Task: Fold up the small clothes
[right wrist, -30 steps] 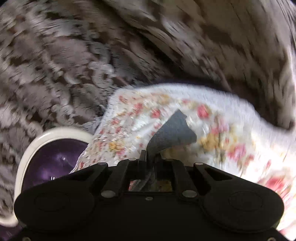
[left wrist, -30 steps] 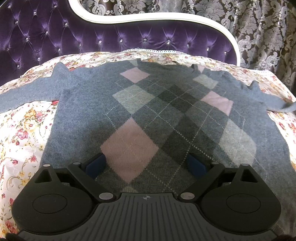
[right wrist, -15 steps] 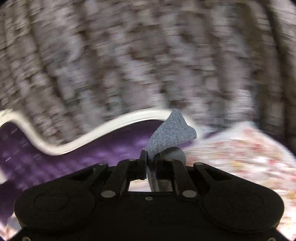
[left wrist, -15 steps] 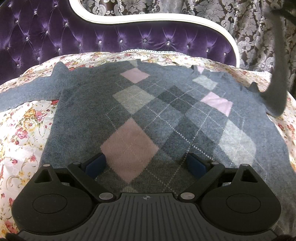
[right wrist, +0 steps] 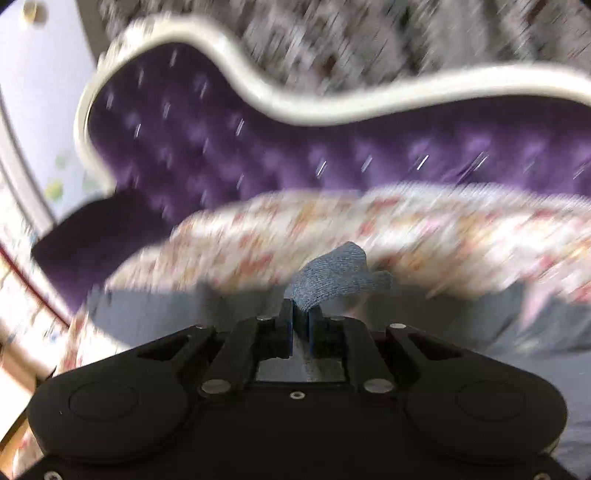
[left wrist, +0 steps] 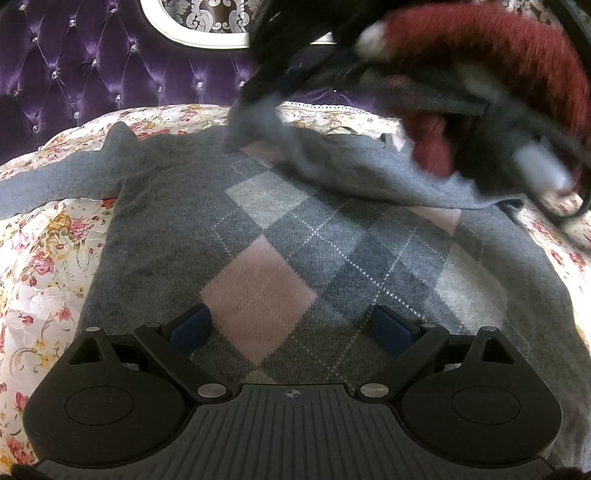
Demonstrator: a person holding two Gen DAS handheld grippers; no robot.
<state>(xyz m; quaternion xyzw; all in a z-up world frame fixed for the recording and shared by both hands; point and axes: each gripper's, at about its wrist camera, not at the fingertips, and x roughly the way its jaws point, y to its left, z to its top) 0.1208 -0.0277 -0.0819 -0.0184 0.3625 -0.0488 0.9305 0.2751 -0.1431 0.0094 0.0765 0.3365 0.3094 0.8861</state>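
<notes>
A grey argyle sweater (left wrist: pixel 295 229) with pink and pale diamonds lies spread flat, front up, on a floral bedspread (left wrist: pixel 40 273). Its one sleeve (left wrist: pixel 55 181) stretches out flat to the left of the left wrist view. The other sleeve (left wrist: pixel 332 173) is lifted and drawn across the chest towards the collar, lying blurred in a diagonal band over the upper diamonds.

The right gripper (right wrist: pixel 301 325) holds the cuff of that sleeve (right wrist: pixel 336 277): its fingers stand nearly together with the knit pinched between the blue pads, and a tuft of grey fabric pokes out beyond the tips. The jaws have just been opening slightly, the cuff between them. In the left wrist view this gripper (left wrist: pixel 269 88) shows as a dark blur above the collar, with a red fuzzy sleeve (left wrist: pixel 498 48) of the person behind it.

The left gripper (left wrist: pixel 291 328) sits low over the sweater's hem, fingers spread wide, blue pads (left wrist: pixel 190 328) apart with the large pink diamond between them; nothing is pinched.

Behind the bed rises a purple tufted headboard (left wrist: pixel 92 74) with a white curved frame (right wrist: pixel 332 107), and patterned damask curtains (left wrist: pixel 210 14) beyond
</notes>
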